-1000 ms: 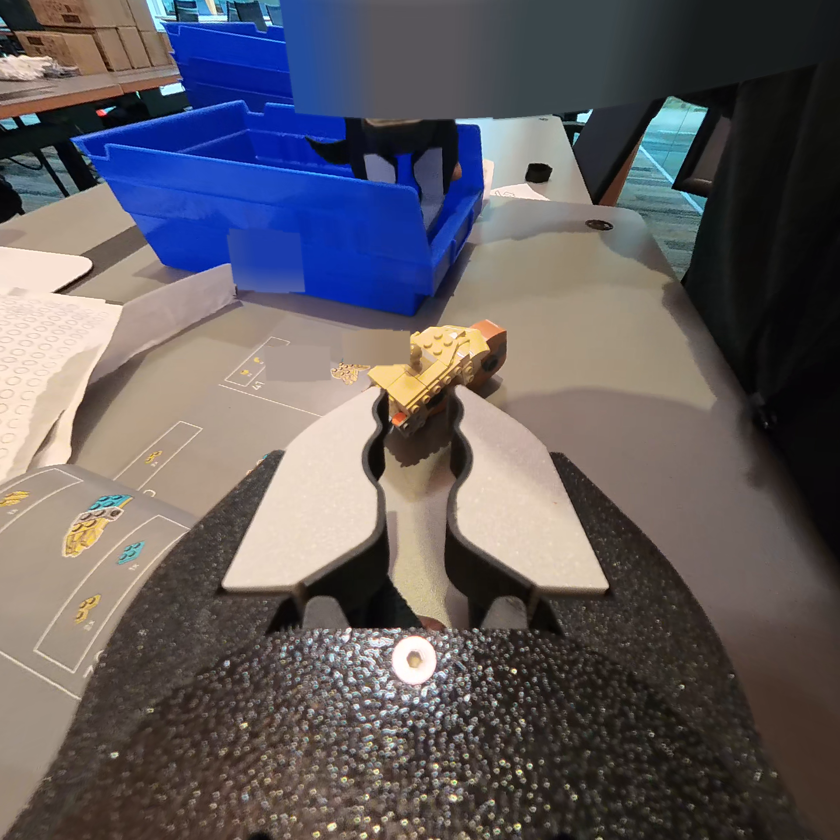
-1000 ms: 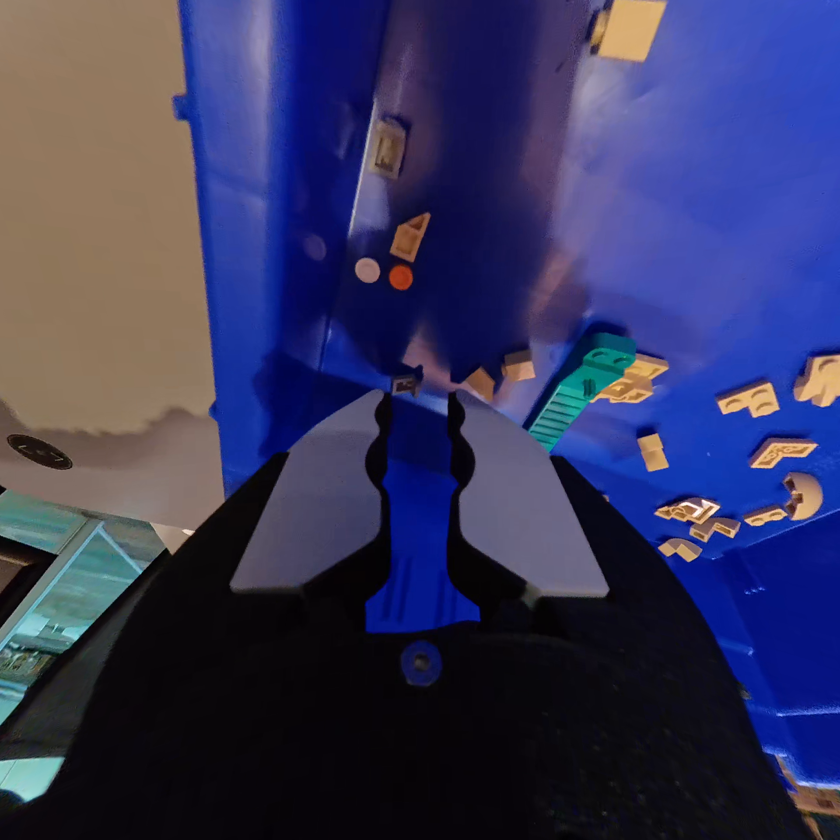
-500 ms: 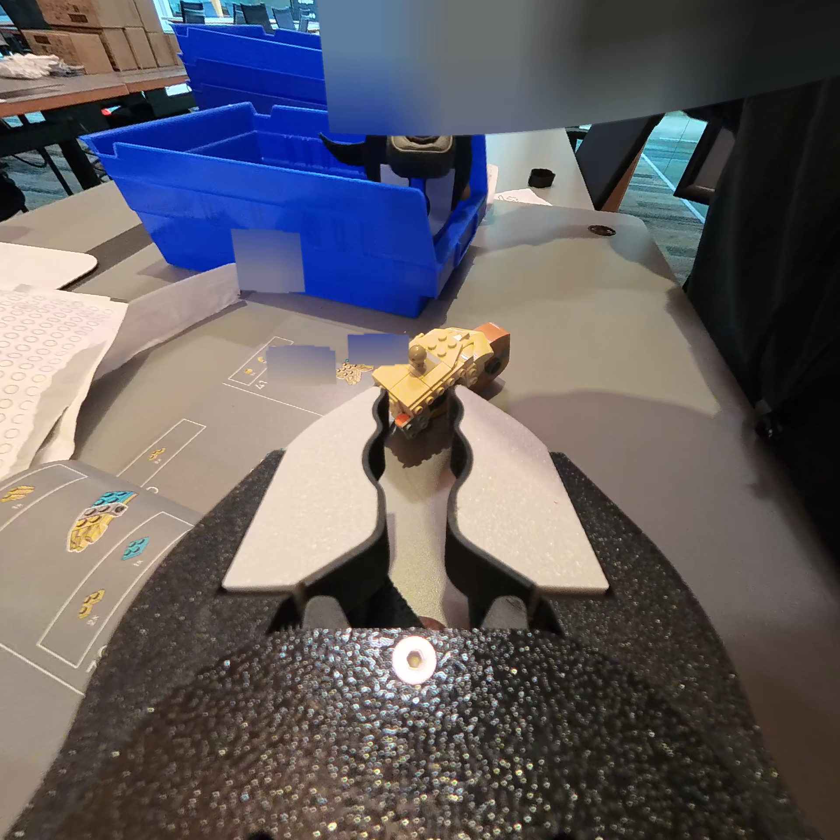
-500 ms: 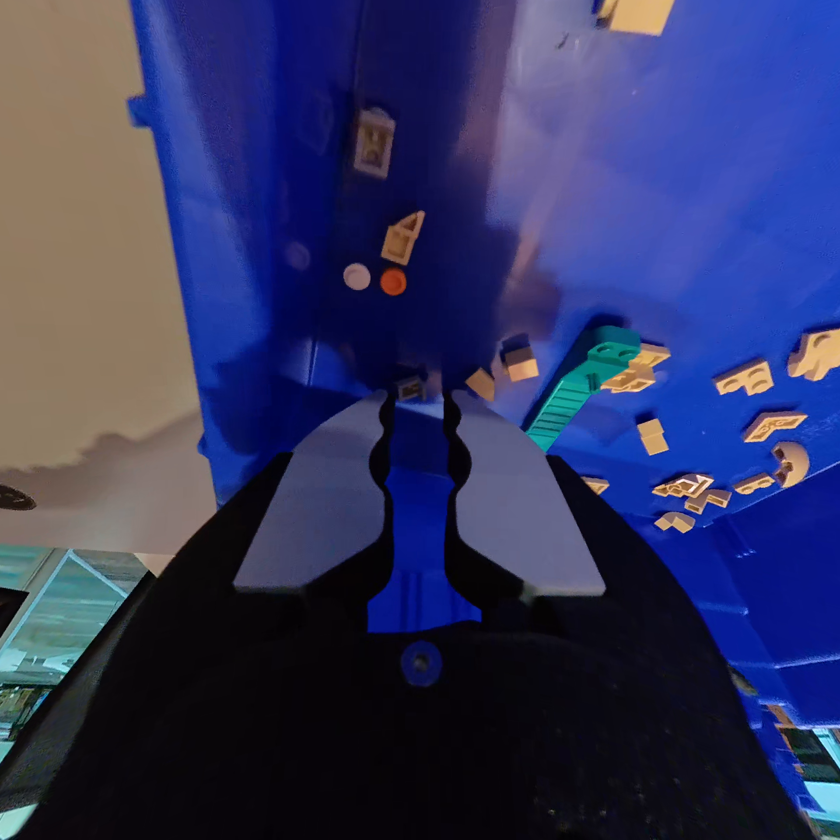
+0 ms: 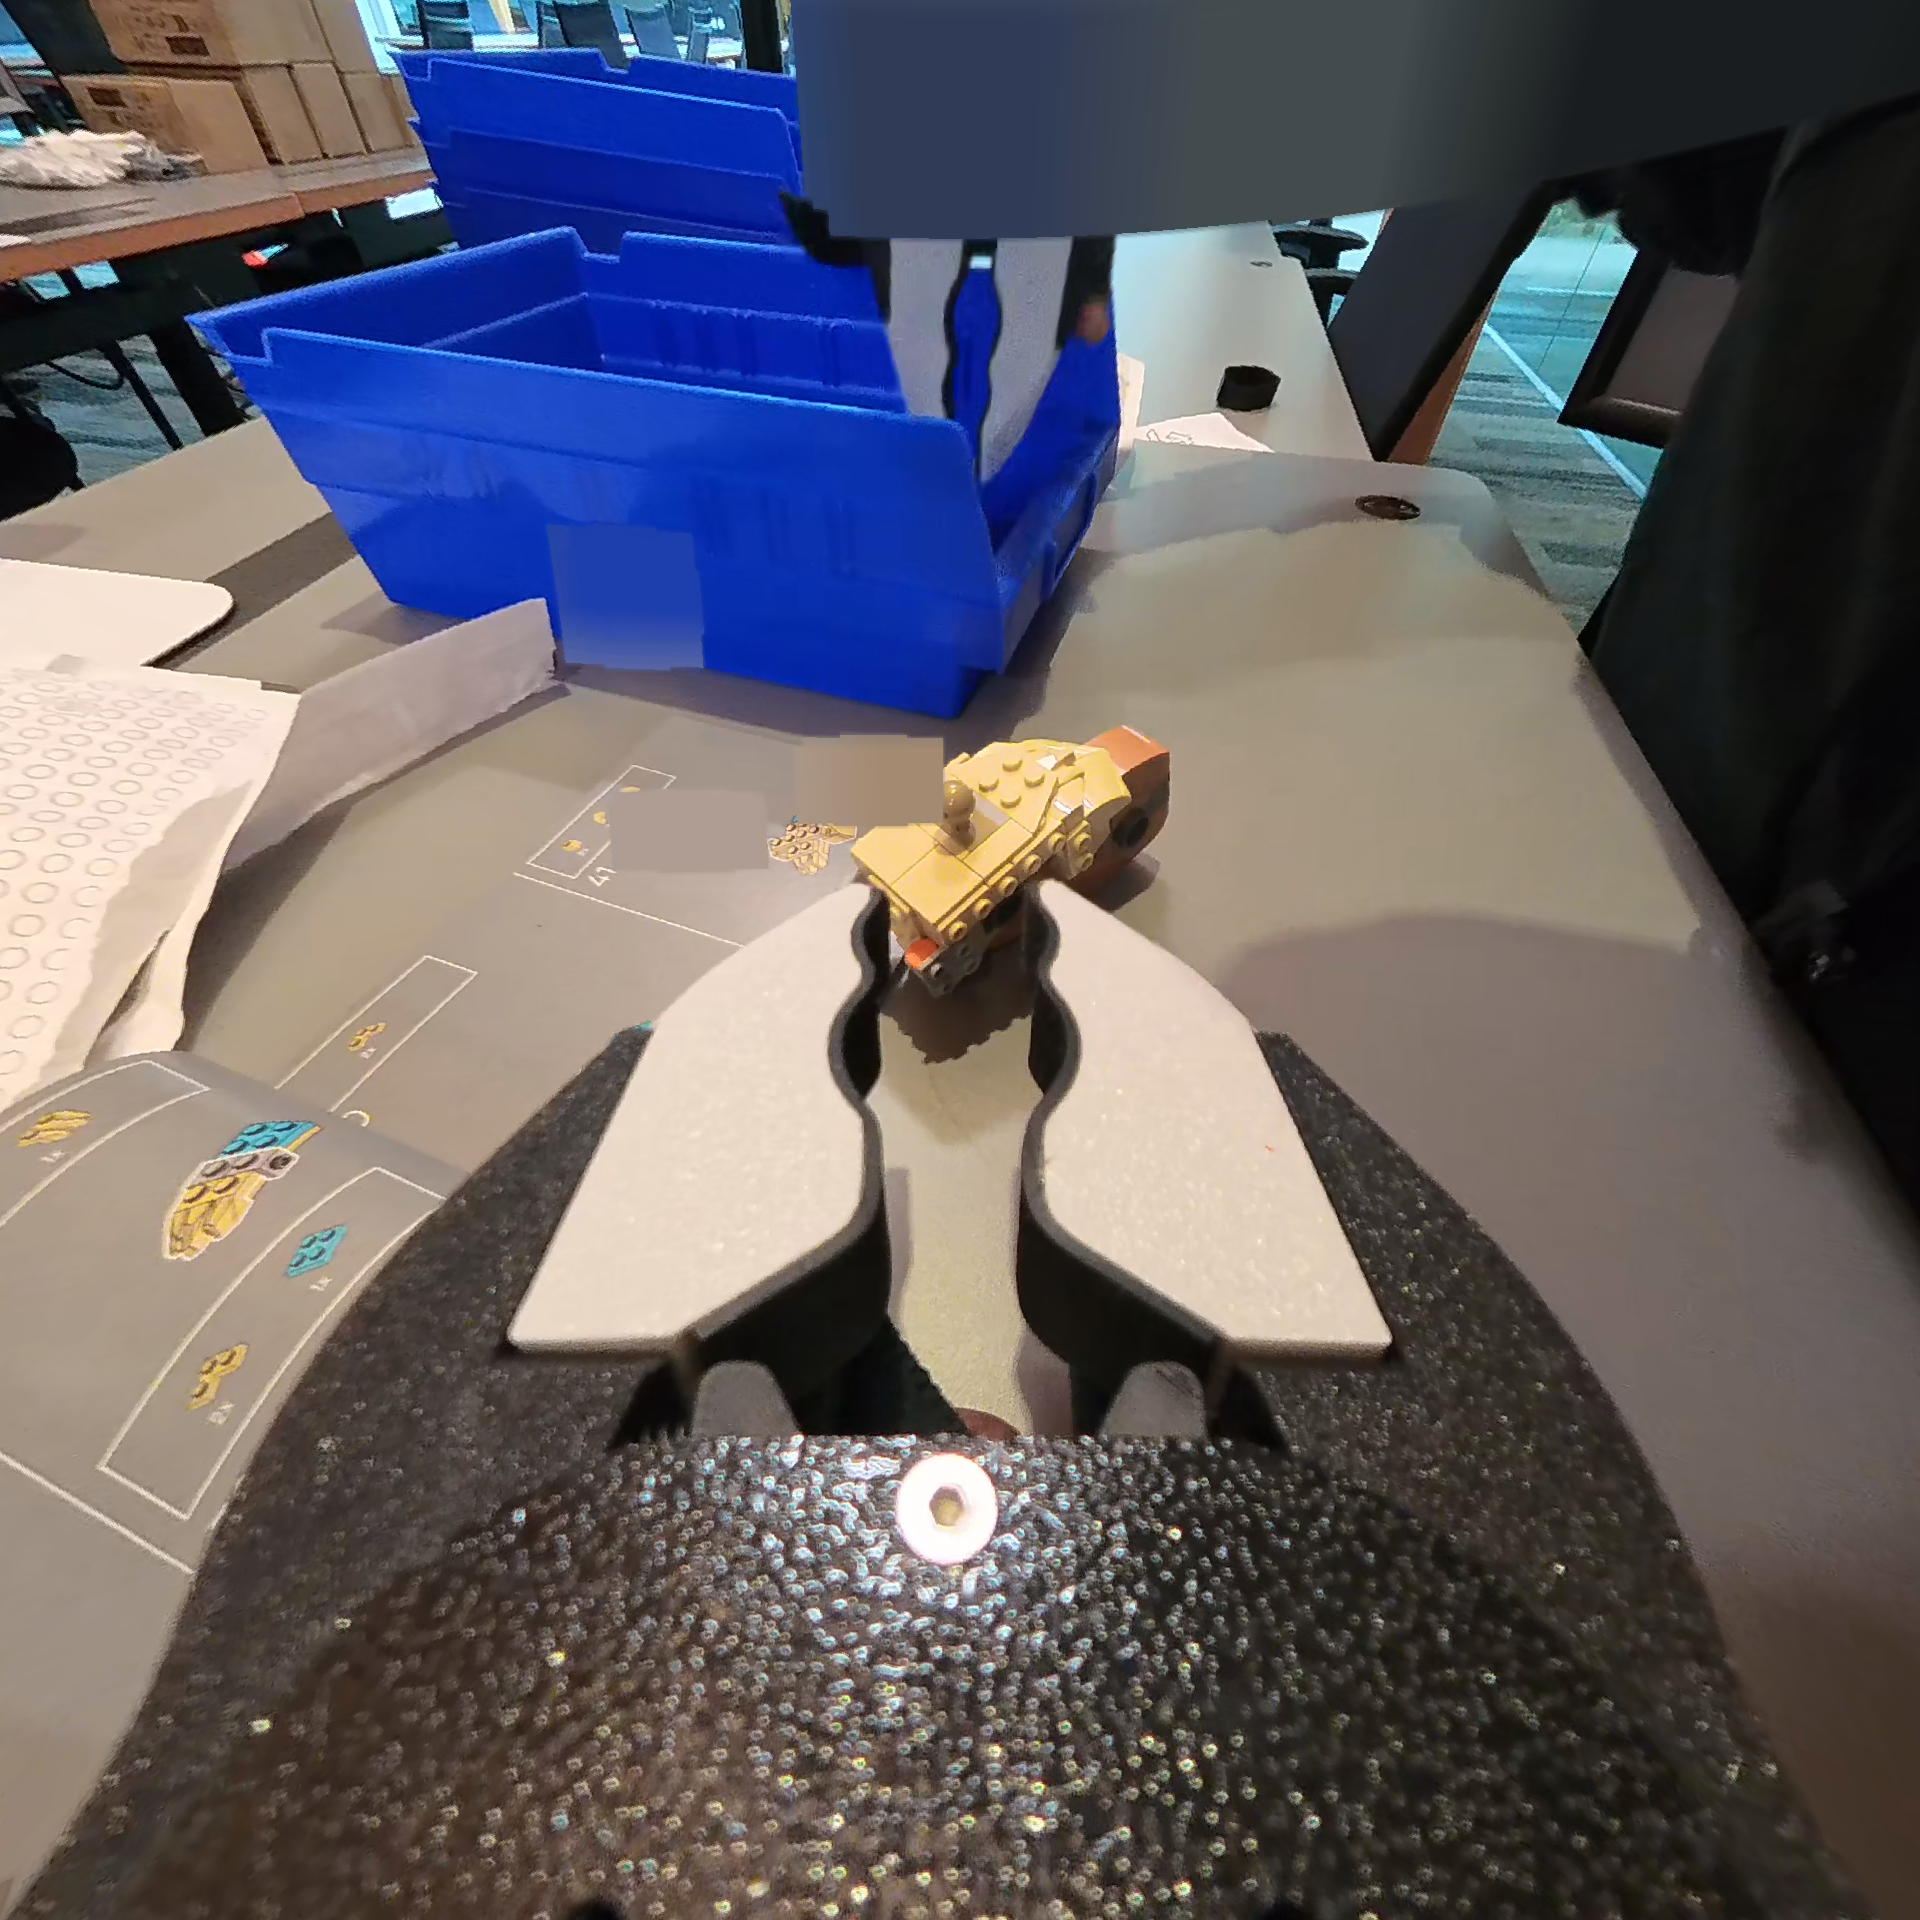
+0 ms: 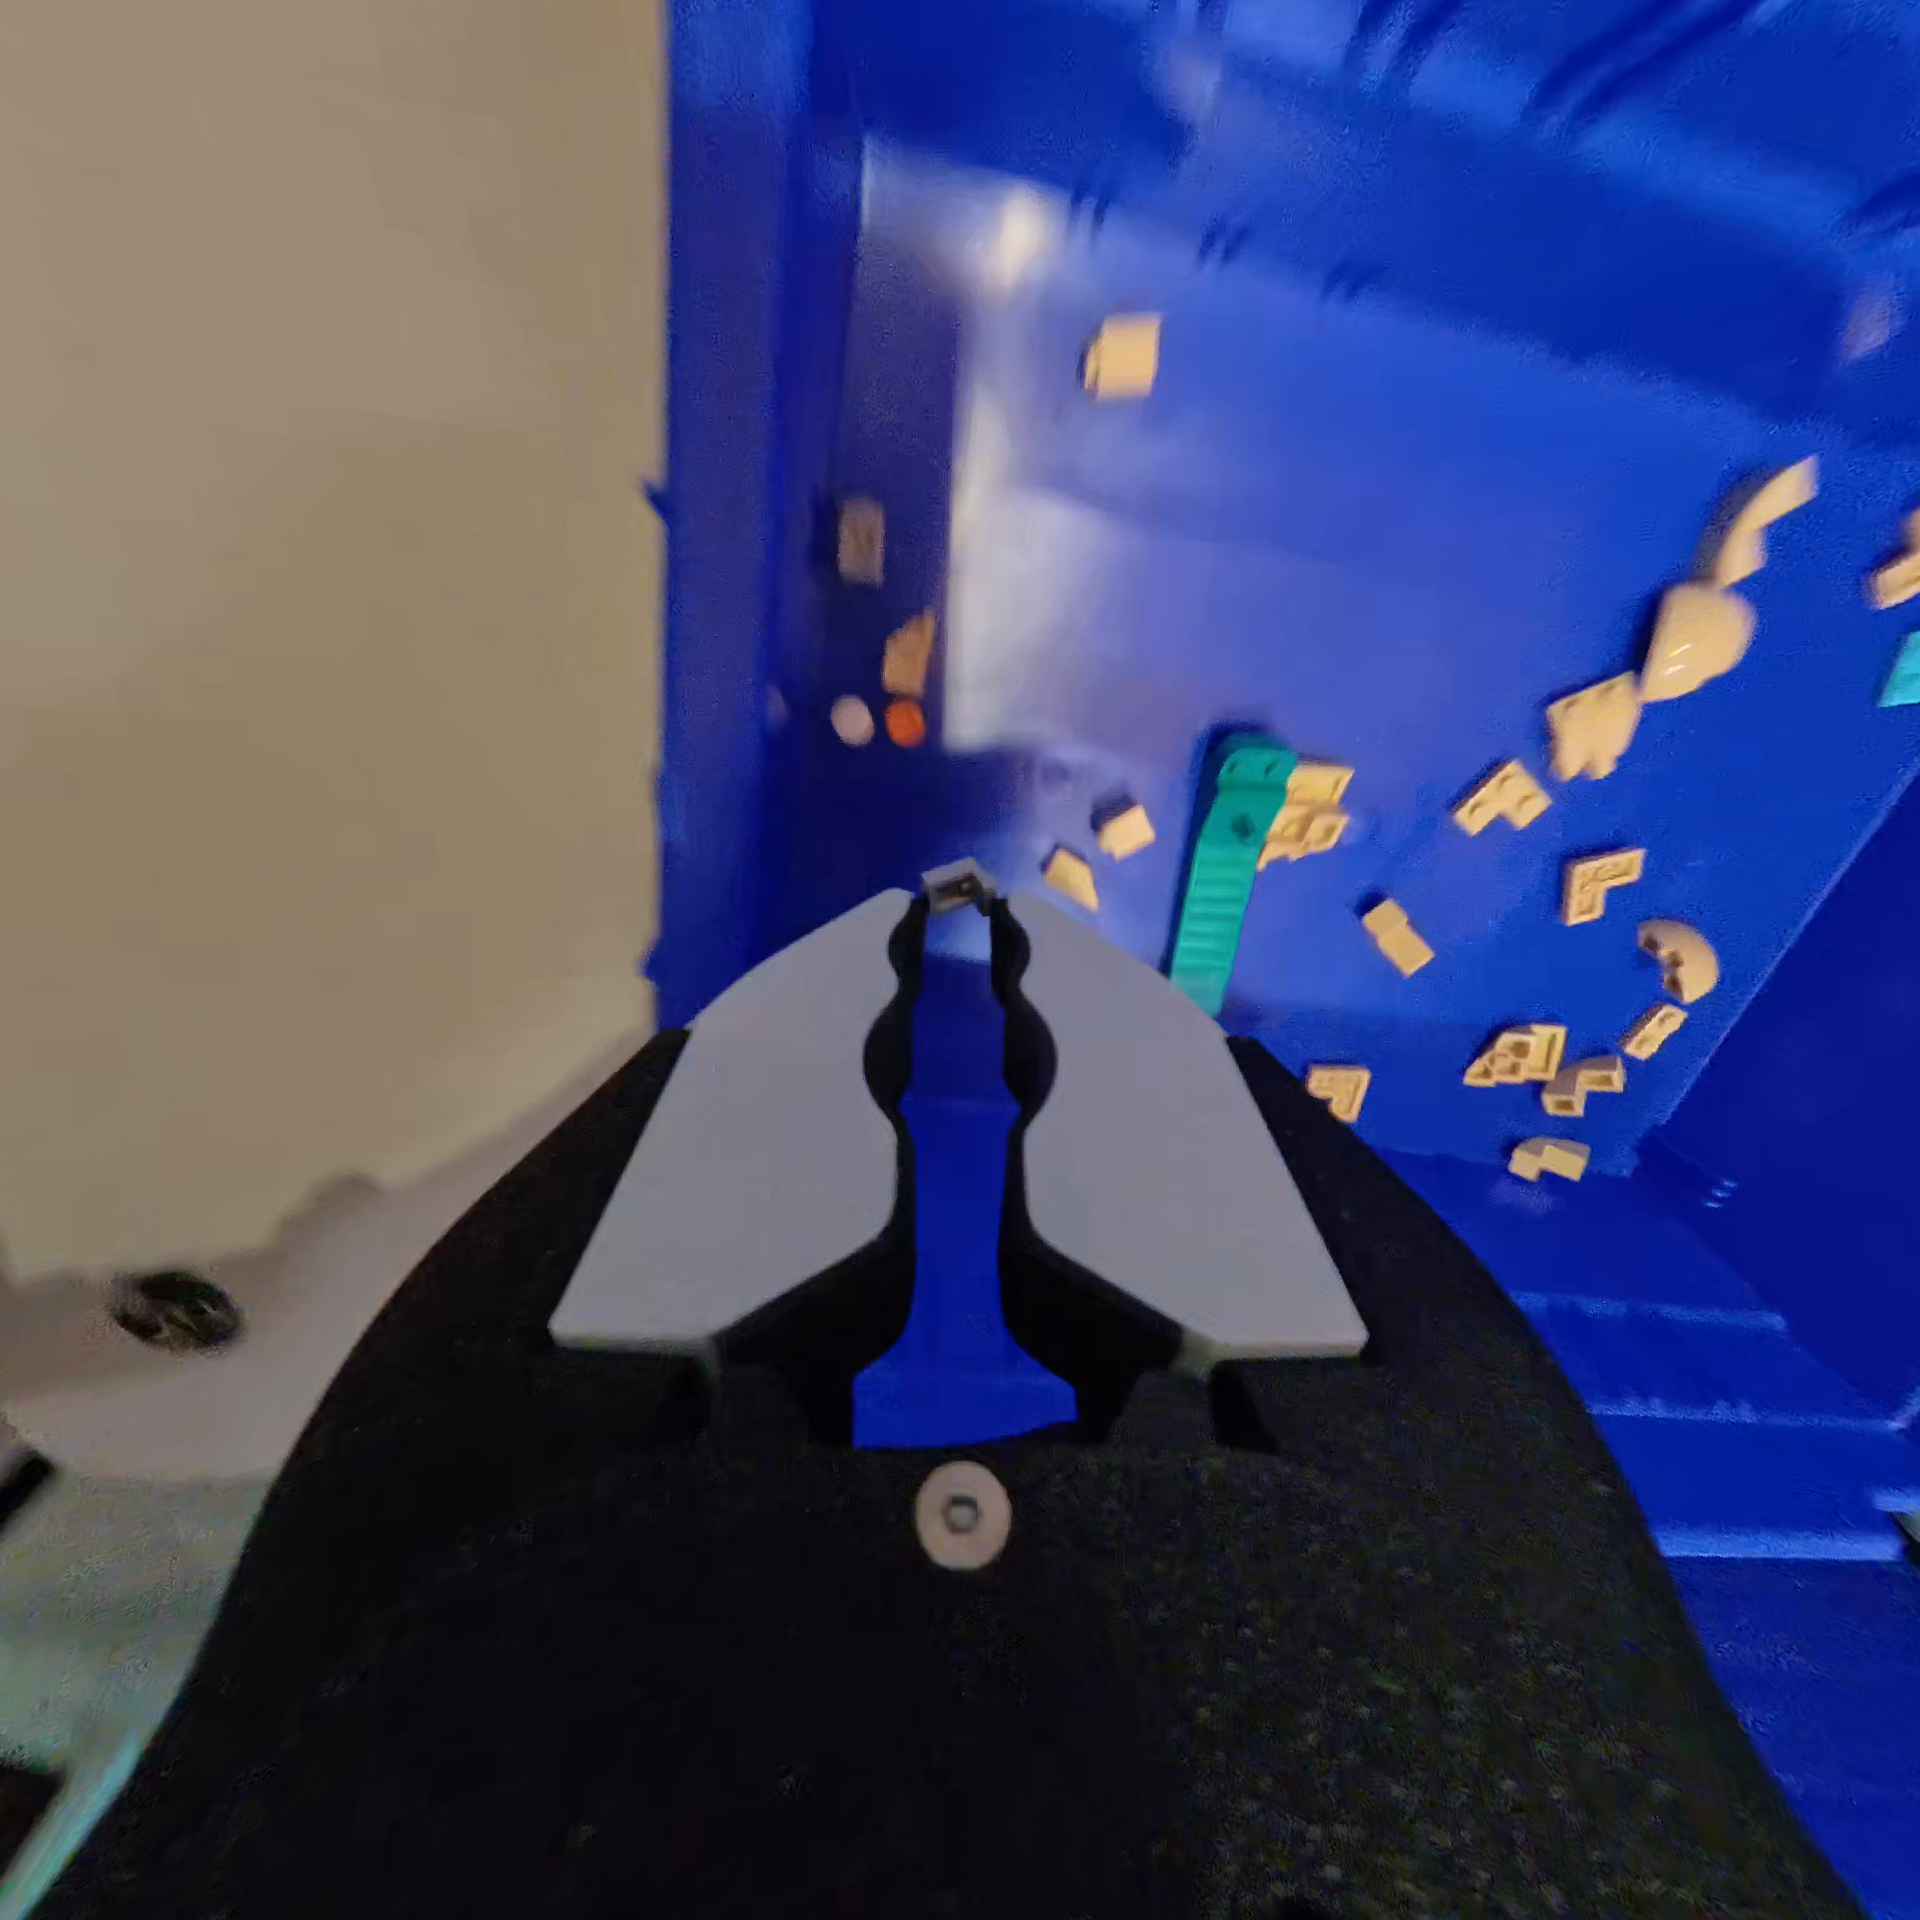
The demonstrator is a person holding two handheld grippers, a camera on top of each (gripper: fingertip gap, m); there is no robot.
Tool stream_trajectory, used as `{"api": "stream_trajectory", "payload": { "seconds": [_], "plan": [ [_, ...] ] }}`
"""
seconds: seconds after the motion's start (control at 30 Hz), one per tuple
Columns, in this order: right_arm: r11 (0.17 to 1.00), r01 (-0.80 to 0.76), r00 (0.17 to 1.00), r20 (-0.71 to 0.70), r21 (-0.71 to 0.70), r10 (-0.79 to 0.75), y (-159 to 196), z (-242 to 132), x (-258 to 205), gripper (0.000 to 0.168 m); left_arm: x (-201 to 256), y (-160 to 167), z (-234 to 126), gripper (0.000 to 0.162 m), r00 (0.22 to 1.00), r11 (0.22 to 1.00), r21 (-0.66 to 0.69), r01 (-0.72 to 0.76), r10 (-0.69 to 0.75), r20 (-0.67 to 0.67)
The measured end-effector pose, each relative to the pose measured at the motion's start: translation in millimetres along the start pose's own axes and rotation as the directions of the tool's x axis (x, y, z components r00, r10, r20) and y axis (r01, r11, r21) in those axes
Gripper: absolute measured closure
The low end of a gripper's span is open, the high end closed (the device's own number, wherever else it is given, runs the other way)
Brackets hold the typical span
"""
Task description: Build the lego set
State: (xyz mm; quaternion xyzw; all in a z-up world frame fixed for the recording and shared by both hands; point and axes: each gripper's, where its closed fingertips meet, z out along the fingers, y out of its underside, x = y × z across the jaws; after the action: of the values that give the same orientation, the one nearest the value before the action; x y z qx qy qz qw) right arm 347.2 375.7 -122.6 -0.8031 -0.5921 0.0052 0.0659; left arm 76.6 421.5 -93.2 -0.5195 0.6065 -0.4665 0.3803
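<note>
Left wrist view: left gripper [image 5: 954,925] clamped on tan lego model [image 5: 1013,847], held just above grey table [image 5: 1351,790]. Model tilted further than a second ago, knob now on top. Instruction sheet [image 5: 239,1195] at left, printed with diagrams; writing not reported. Blue bin [image 5: 665,488] beyond, label patch blurred. Right gripper [image 5: 971,332] above bin's near corner, higher than before.

Right wrist view: right gripper [image 6: 956,904] closed on small grey piece [image 6: 954,889], previously lying in the bin ahead of parted tips. Teal separator tool [image 6: 1226,873] and loose tan pieces [image 6: 1507,800] on bin floor. View blurred.
</note>
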Motion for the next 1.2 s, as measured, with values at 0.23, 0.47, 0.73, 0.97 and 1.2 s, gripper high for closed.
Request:
{"api": "stream_trajectory", "payload": {
  "seconds": [0.23,0.47,0.73,0.97,1.2],
  "plan": [
    [0.886,-0.124,0.992,0.089,0.447,0.094,-67.0,-21.2,-73.3,0.157,-0.9,1.7,0.5,0.139,1.0,1.0,-0.013,0.009,-0.009,-0.003],
    [0.905,-0.24,0.971,0.095,0.352,0.221,-74.4,34.9,-94.7,0.148,-3.0,-0.6,-1.7,0.139,1.0,1.0,0.007,0.021,-0.021,0.005],
    [0.827,-0.288,0.956,0.186,0.483,0.225,-70.7,-37.9,-61.4,0.146,-4.0,-0.4,-1.6,0.139,0.999,0.999,0.005,0.034,-0.034,0.001],
    [0.976,-0.004,0.966,0.252,0.219,-0.052,-41.2,6.1,6.1,0.151,-5.0,-0.1,-1.6,0.139,0.999,0.999,0.004,0.033,-0.033,0.01],
    [0.906,0.268,0.882,0.295,0.327,-0.367,-62.3,30.6,-14.3,0.155,-5.8,0.0,-1.5,0.139,0.999,0.999,0.003,0.044,-0.044,0.006]
  ]
}}
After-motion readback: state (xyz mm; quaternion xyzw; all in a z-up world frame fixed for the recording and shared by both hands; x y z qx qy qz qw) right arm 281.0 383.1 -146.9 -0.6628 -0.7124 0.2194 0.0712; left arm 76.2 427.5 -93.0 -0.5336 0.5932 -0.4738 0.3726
